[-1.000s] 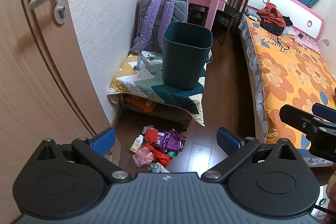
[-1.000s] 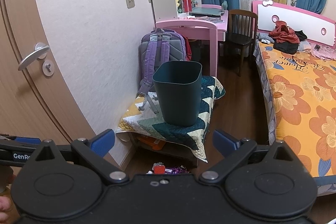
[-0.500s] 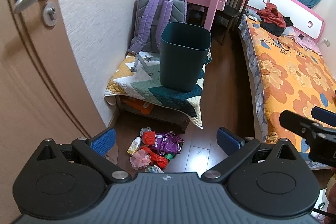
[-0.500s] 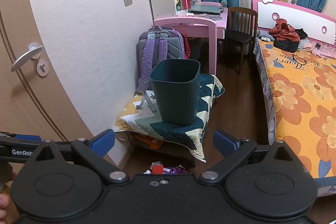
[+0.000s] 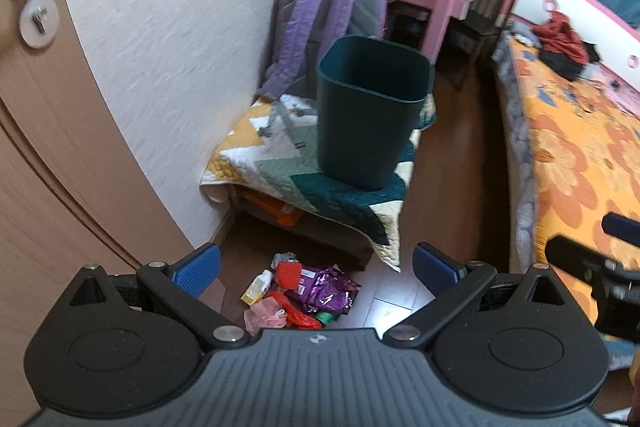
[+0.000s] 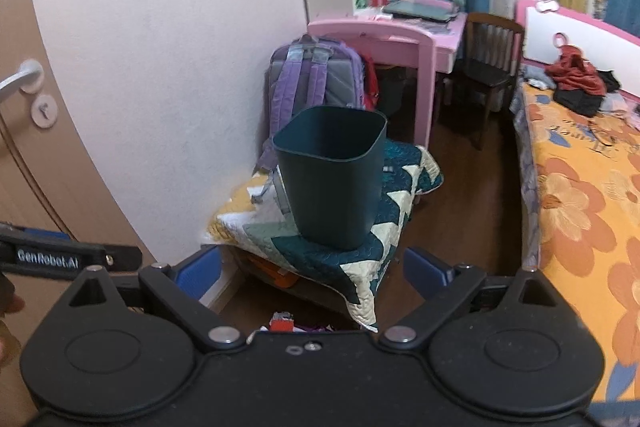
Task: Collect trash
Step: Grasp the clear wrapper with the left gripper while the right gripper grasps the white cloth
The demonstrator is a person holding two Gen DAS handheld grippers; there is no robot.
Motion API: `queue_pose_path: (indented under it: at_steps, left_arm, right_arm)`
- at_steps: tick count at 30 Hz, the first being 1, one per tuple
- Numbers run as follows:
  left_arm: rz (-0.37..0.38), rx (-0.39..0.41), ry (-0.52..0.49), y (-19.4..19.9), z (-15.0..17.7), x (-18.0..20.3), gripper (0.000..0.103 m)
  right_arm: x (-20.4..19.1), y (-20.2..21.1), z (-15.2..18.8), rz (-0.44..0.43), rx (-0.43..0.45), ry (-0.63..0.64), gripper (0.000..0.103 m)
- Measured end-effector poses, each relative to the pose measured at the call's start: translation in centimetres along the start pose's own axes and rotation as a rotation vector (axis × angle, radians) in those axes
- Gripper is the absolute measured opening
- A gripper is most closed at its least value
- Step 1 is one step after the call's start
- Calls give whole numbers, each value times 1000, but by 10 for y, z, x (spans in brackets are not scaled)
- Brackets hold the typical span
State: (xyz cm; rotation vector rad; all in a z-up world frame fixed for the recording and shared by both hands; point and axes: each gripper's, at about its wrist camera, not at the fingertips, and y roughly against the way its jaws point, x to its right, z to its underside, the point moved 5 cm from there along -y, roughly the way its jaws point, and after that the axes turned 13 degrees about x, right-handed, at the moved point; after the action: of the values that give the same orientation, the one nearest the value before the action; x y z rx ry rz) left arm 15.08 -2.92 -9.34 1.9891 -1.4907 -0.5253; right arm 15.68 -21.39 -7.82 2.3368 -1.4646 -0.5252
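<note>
Dark green bin (image 5: 370,119) upright on quilt-covered bench (image 5: 280,167), interior not visible. Trash pile (image 5: 298,293) on floor (image 5: 452,195) below bench front. Left tool (image 5: 316,267) spread, empty. Right tool (image 6: 312,269) spread, empty.

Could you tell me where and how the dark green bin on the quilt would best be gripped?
Probably by its rim: the bin stands upright and open-topped on the quilt. Come from above on the near wall, one finger inside; the body looks too wide for the left gripper.
</note>
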Motion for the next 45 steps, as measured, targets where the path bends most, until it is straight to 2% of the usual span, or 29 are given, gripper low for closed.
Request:
queue_pose_path:
  at_steps: [3, 8, 16, 19, 24, 28, 31, 32, 36, 39, 42, 45]
  left_arm:
    - [-37, -46, 40, -33, 8, 1, 103]
    - [-37, -137, 33, -88, 41, -6, 103]
    - [13, -279, -34, -208, 135, -43, 103]
    - [-15, -346, -77, -253, 187, -60, 103]
    - [-29, -468, -66, -322, 278, -84, 102]
    - [-30, -549, -22, -379, 345, -95, 102]
    - [-64, -598, -19, -423, 396, -101, 102]
    - [-73, -610, -15, -433, 409, -102, 102]
    - [-105, -631, -30, -483, 460, -106, 102]
    - [-89, -658, -31, -514, 492, -108, 102]
    - [-60, -673, -38, -537, 517, -108, 100]
    - [-33, -696, -9, -553, 536, -110, 98]
  right_arm:
    - [15, -31, 11, -43, -50, 39, 94]
    - [24, -83, 42, -86, -142, 108, 88]
    - [20, -177, 117, -66, -247, 92, 86]
    - [14, -216, 167, -63, -307, 60, 82]
    - [0, -278, 259, -77, -419, 59, 77]
    - [-13, -316, 351, -148, -529, 100, 74]
    - [-28, -340, 430, -223, -622, 172, 70]
    - [-33, -346, 453, -244, -650, 195, 67]
    - [-48, -370, 540, -311, -721, 263, 64]
    - [-53, -395, 594, -339, -762, 285, 58]
    - [-62, -415, 635, -364, -774, 312, 56]
    - [-71, -432, 660, -373, -759, 332, 51]
